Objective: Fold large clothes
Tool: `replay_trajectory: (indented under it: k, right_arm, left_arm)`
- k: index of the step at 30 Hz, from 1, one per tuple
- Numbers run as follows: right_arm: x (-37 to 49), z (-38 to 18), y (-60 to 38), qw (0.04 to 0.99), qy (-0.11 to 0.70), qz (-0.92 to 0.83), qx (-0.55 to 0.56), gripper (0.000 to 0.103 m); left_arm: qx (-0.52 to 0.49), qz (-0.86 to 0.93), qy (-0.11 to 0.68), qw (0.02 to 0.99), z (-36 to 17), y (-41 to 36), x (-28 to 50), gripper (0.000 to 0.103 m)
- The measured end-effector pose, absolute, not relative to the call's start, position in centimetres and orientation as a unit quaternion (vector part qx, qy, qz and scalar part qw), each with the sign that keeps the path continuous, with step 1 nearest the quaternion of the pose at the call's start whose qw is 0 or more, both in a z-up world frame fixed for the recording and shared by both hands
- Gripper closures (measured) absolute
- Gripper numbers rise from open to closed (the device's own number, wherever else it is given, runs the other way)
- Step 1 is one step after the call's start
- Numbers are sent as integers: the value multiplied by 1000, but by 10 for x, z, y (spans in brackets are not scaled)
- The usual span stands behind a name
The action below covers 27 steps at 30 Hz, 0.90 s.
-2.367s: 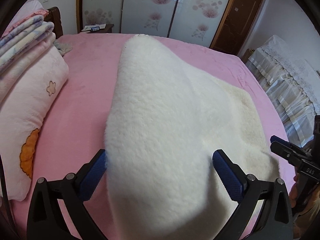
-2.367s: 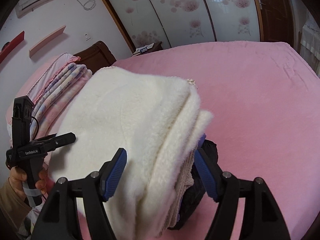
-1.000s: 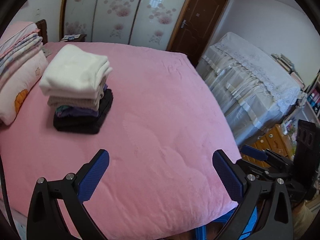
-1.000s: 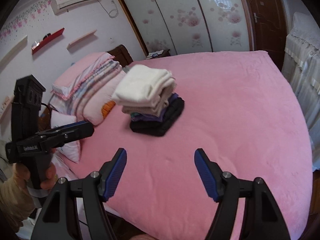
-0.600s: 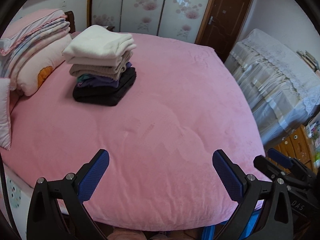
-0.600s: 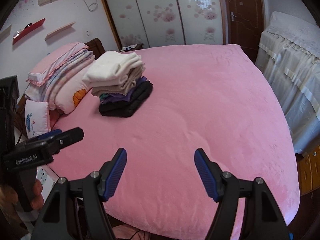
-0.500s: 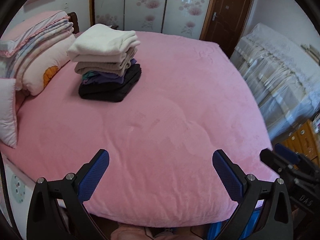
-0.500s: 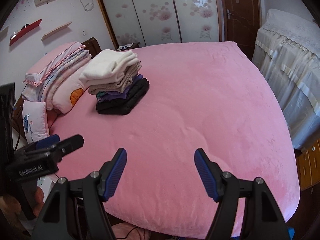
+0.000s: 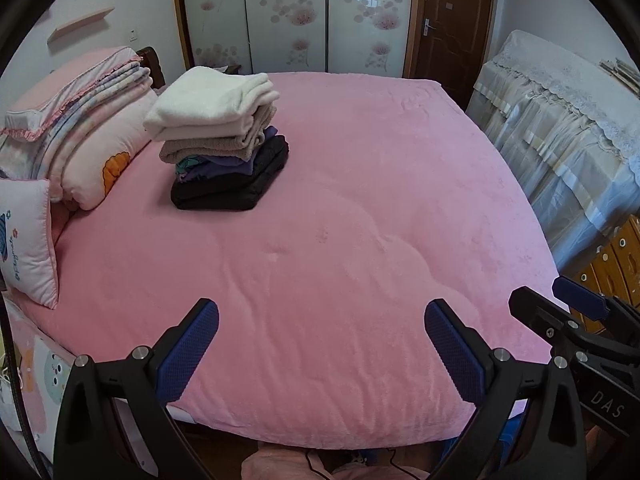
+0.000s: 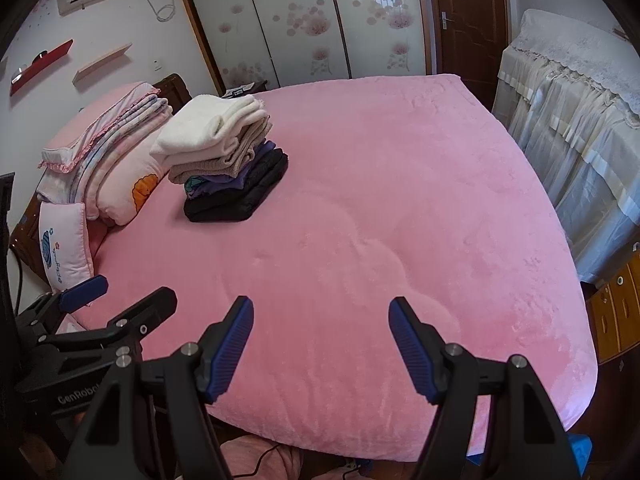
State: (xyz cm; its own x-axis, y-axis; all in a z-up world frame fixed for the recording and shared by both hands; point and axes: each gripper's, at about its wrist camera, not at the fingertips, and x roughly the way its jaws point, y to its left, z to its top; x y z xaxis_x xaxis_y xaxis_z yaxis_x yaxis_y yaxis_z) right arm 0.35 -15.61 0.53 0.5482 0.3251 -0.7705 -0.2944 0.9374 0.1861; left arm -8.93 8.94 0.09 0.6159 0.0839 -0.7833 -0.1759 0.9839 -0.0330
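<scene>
A stack of folded clothes (image 9: 224, 148) (image 10: 228, 160) stands on the pink bed (image 9: 360, 240) (image 10: 380, 220) toward its far left, a fluffy white garment (image 9: 212, 102) on top, then beige, purple and black ones beneath. My left gripper (image 9: 322, 344) is open over the bed's near edge, nothing between its blue pads. My right gripper (image 10: 320, 340) is open too and empty, beside the left one. Both are far from the stack. Some pink fabric (image 9: 280, 464) shows on the floor below the bed edge.
Folded quilts and pillows (image 9: 76, 132) lie along the bed's left side, a small white cushion (image 9: 26, 240) nearer. A lace-covered piece of furniture (image 9: 560, 128) stands right of the bed, wooden drawers (image 9: 612, 256) beside it. Sliding wardrobe doors (image 9: 296, 16) and a brown door (image 9: 452, 20) are behind.
Both grippers let go of the white garment on the stack, pulled back to the foot of the bed and sank a little. Both stayed open.
</scene>
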Motion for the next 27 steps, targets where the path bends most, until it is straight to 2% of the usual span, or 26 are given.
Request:
replay_trajectory:
  k: [27]
  right_arm:
    - [16,9,-169,882,444,154,14,32]
  left_arm:
    - [-61,61,441,894,3,81,-73,1]
